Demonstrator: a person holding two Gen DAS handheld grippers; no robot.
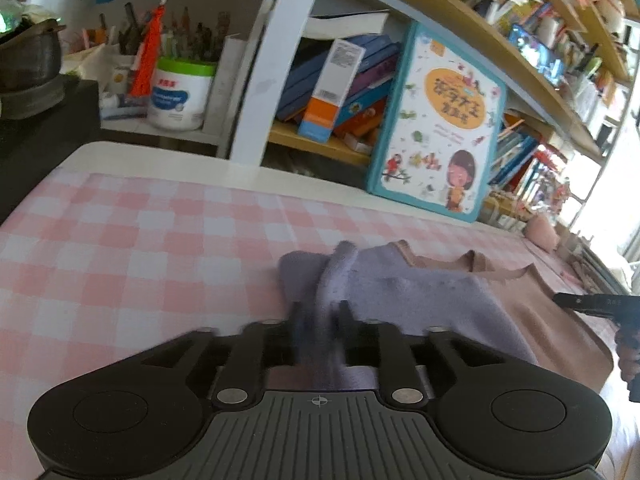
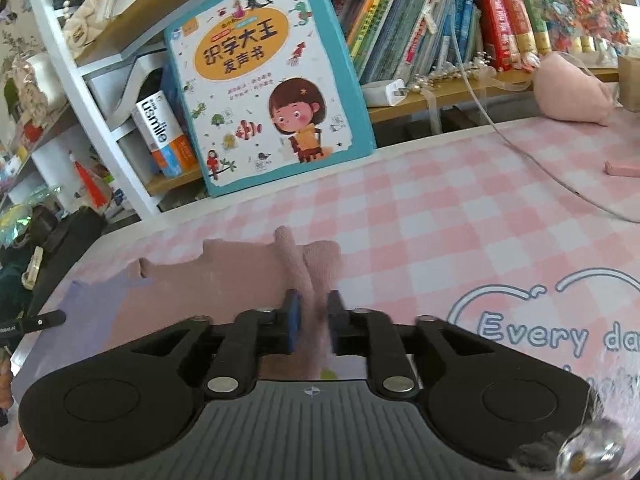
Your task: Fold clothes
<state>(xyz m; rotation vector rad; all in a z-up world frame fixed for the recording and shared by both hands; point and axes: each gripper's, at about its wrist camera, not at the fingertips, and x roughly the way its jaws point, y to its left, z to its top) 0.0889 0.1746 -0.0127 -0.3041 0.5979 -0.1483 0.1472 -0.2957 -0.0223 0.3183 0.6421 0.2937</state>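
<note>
On the pink-and-white checked tablecloth (image 1: 120, 240) lies a soft lilac-and-dusty-pink knitted garment (image 1: 440, 296), its lilac end between the parted left gripper (image 1: 320, 312), its pink end between the narrowly parted right gripper (image 2: 314, 312).

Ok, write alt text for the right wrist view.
The right hand-held gripper has a pink fabric fold of a pink and lavender garment between its blue pads, on a pink checked tablecloth. Behind, a children's book leans against crowded bookshelves.
</note>
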